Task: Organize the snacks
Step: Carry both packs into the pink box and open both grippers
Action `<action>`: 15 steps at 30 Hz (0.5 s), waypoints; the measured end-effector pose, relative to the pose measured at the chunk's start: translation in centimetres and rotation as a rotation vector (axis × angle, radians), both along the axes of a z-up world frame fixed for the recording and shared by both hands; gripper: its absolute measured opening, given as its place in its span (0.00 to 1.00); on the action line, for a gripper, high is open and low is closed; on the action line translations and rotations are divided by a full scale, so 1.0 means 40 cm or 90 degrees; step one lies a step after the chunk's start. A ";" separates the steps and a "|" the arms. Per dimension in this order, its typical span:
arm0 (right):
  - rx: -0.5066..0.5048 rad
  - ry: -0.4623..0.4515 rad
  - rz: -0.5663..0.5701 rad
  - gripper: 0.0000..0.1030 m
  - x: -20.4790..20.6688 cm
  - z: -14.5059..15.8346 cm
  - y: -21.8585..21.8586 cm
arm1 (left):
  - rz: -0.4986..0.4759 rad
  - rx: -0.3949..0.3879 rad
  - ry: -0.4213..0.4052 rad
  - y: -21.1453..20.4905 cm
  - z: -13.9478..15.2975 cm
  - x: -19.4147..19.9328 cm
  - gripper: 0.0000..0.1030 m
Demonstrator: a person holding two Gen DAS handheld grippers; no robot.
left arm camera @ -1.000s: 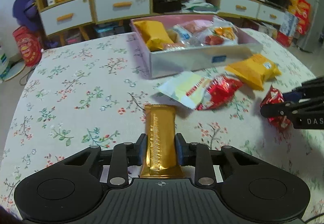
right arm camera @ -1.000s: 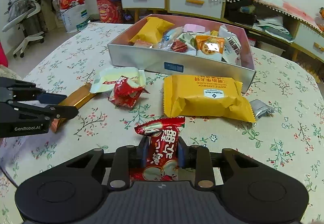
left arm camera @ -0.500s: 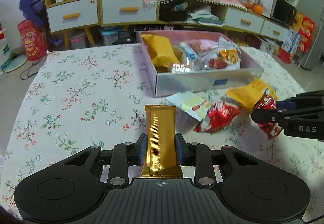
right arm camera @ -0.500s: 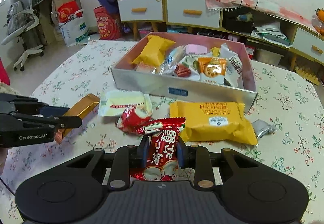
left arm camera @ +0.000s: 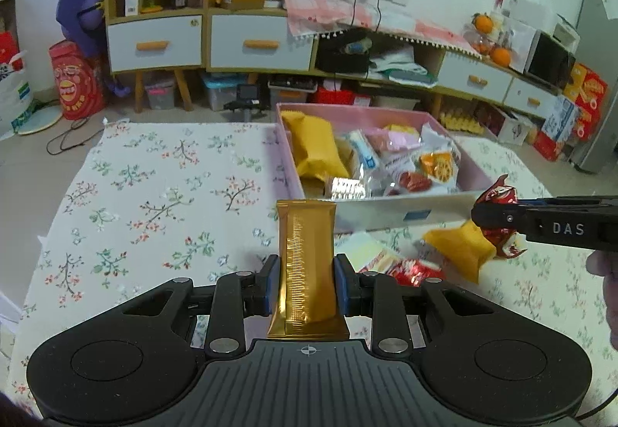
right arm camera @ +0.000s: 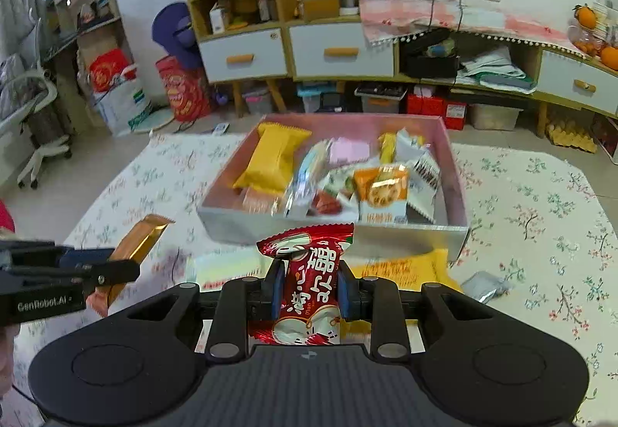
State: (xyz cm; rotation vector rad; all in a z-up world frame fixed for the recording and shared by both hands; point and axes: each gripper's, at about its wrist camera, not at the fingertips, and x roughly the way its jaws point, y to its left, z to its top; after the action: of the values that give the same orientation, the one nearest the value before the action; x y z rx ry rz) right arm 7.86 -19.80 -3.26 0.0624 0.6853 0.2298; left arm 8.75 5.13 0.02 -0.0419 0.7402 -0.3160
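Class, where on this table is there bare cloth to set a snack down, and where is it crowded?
Bare: the tablecloth left of the pink box, and the cloth right of the box. Crowded: inside the box and the strip before it, around the yellow packet.

Long gold foil snack bar (left arm camera: 307, 265) stands lengthwise and off the table, near the front wall of the pink open-topped cardboard box (left arm camera: 390, 210). Red crinkly foil candy packet (right arm camera: 311, 284) with white characters is up in the air too, just short of that same wall. Inside the box: a plump yellow pillow pack (right arm camera: 276, 158), an orange biscuit packet (right arm camera: 382, 187), and pale wrappers jumbled together.
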 end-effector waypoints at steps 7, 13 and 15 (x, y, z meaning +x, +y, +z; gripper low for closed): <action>0.030 -0.008 -0.041 0.00 0.026 0.016 -0.008 | 0.008 -0.041 0.008 -0.025 0.018 0.016 0.26; 0.046 -0.012 -0.068 0.00 0.046 0.022 -0.026 | 0.017 -0.068 0.017 -0.039 0.020 0.033 0.26; 0.058 -0.011 -0.079 0.00 0.053 0.023 -0.039 | 0.024 -0.081 0.025 -0.038 0.019 0.039 0.26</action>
State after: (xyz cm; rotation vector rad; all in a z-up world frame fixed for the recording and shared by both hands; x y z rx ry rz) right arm 9.99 -21.35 -2.35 0.1900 0.6515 0.1419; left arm 10.30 3.62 0.77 -0.1829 0.7558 -0.3275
